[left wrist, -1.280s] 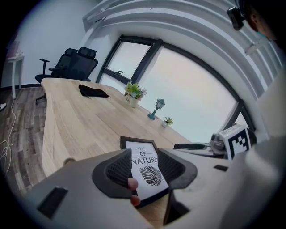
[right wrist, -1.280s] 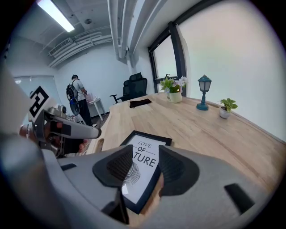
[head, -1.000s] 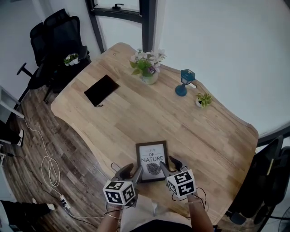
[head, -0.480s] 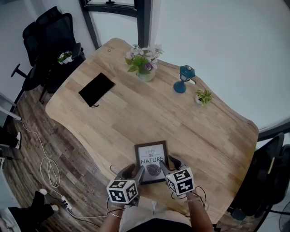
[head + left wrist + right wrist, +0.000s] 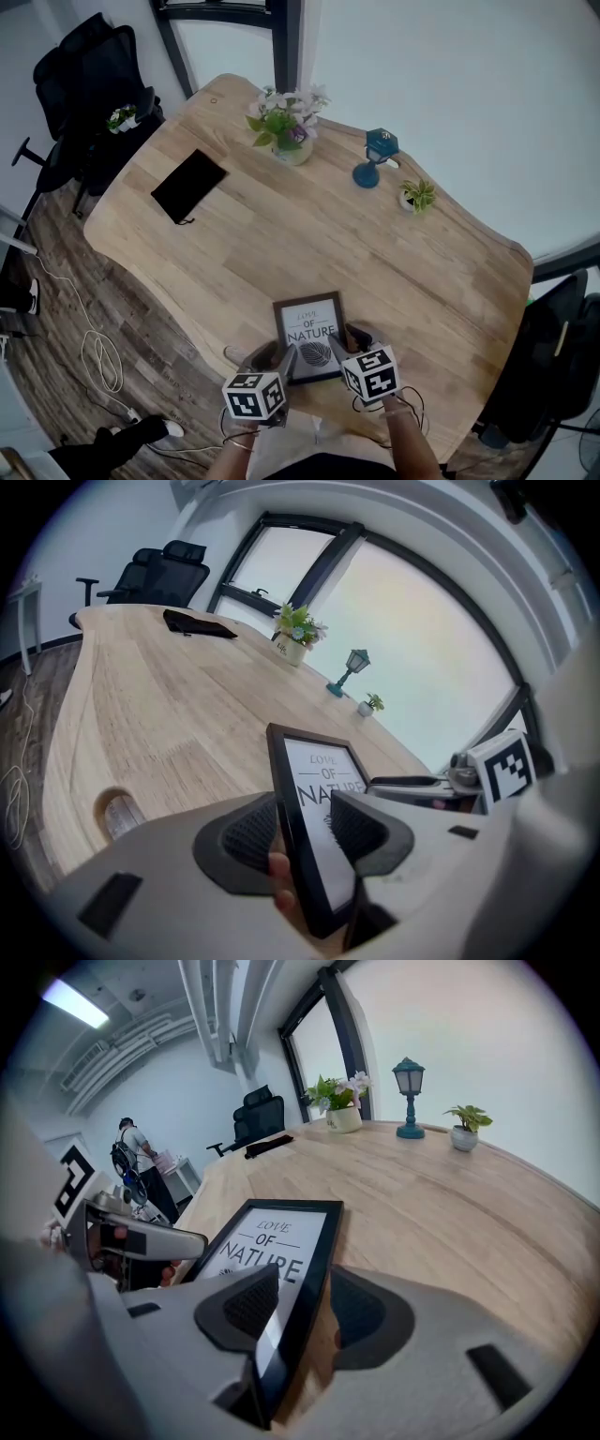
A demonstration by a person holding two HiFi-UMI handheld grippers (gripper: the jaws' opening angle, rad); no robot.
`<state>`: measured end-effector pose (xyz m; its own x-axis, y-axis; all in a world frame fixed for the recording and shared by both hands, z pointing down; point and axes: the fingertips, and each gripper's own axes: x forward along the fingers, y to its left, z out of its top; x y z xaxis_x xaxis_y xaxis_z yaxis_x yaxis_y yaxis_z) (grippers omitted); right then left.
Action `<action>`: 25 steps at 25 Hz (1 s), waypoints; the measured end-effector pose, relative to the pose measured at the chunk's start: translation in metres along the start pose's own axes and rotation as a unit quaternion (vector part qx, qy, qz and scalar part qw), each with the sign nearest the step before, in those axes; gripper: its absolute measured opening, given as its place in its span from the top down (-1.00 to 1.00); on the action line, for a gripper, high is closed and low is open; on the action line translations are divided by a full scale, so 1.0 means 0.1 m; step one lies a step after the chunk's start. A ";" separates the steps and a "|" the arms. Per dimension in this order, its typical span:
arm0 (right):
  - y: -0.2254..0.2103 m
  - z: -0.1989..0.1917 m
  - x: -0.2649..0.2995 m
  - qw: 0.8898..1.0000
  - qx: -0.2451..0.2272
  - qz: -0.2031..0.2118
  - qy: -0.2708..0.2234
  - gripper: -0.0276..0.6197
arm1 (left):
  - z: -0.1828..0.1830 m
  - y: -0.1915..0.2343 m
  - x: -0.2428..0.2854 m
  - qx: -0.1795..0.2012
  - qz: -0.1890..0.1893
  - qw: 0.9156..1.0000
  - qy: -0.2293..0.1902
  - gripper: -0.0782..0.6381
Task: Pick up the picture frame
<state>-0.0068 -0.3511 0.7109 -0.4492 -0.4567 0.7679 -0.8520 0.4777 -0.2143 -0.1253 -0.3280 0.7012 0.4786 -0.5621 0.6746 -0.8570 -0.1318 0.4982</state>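
The black picture frame (image 5: 308,336), printed "LOVE OF NATURE", sits at the near edge of the wooden table (image 5: 281,234). My left gripper (image 5: 284,362) is shut on its left side and my right gripper (image 5: 340,348) on its right side. In the left gripper view the frame (image 5: 314,794) stands edge-on between the dark pads of that gripper (image 5: 302,829), with the right gripper's marker cube (image 5: 503,765) beyond it. In the right gripper view the frame (image 5: 272,1241) runs between the right gripper's (image 5: 302,1305) pads, tilted, its near corner hidden.
A flower vase (image 5: 283,134), a blue lantern (image 5: 372,157) and a small potted plant (image 5: 417,198) stand along the table's far side. A black pouch (image 5: 187,186) lies far left. Office chairs (image 5: 89,84) and floor cables (image 5: 94,356) are left; a person's leg (image 5: 122,442) shows bottom left.
The head view has drifted, so the table's things sit slightly further left. Both grippers stay at the frame's sides. A person's leg has moved along the floor at bottom left.
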 end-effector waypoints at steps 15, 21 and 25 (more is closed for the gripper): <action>-0.03 -0.01 0.07 1.000 0.008 -0.004 -0.003 0.43 | -0.08 0.05 0.11 0.012 0.034 0.999 0.016 0.43; -0.03 -0.02 0.07 1.000 0.009 -0.015 -0.003 0.43 | -0.09 0.08 0.11 0.021 0.057 0.998 0.016 0.51; -0.04 -0.02 0.06 1.000 0.020 -0.016 0.000 0.44 | -0.09 0.08 0.10 0.023 0.064 0.998 0.017 0.52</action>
<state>-0.0056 -0.3541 0.7178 -0.4222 -0.4703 0.7750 -0.8755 0.4334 -0.2139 -0.1254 -0.3274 0.7169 0.3704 -0.5496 0.7488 -0.9189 -0.0993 0.3817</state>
